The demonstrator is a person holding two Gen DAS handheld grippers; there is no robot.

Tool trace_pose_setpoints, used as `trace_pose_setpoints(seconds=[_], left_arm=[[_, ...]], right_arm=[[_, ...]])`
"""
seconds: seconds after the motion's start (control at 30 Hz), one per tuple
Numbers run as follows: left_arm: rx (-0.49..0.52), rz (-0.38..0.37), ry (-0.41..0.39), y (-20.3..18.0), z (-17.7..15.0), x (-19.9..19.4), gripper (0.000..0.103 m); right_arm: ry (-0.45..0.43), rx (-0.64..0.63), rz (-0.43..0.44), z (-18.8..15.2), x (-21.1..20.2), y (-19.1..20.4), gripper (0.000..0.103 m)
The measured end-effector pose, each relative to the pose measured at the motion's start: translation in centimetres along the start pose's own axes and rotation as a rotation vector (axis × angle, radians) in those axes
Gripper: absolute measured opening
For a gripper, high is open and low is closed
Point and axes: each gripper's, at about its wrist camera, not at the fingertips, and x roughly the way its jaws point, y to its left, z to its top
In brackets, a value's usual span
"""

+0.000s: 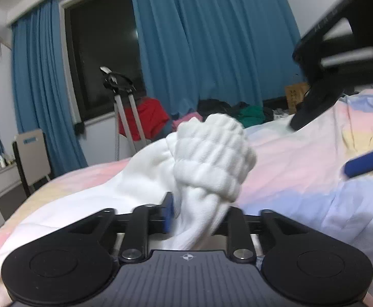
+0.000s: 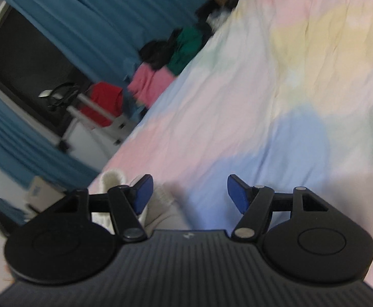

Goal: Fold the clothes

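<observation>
We pinch a soft white garment (image 1: 206, 153) with bumpy knit ribs in our left hand-held gripper (image 1: 186, 217), closed tight on it above the bed (image 1: 301, 158). Our right hand-held gripper (image 2: 190, 194) gapes wide, holding nothing.

**White garment bunched between the left fingers**

The white garment (image 1: 206, 158) is a soft knit with a ribbed, bumpy cuff crumpled into a ball just ahead of the left gripper's (image 1: 196, 217) fingers, its neck pinched between them. The rest trails off to the left of those fingers, lying rumpled and unfolded.
</observation>
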Motion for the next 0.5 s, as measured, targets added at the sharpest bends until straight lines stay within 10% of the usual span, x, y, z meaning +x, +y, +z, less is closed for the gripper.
trace_pose_setpoints(seconds=[0.07, 0.5], left_arm=[[0.016, -0.04, 0.039, 1.1, 0.3, 0.5, 0.087], [0.203, -0.157, 0.146, 12.3, -3.3, -2.5, 0.099]], right_arm=[[0.044, 0.018, 0.047, -0.3, 0.5, 0.1, 0.068], [0.221, -0.018, 0.153, -3.2, 2.1, 2.7, 0.068]])
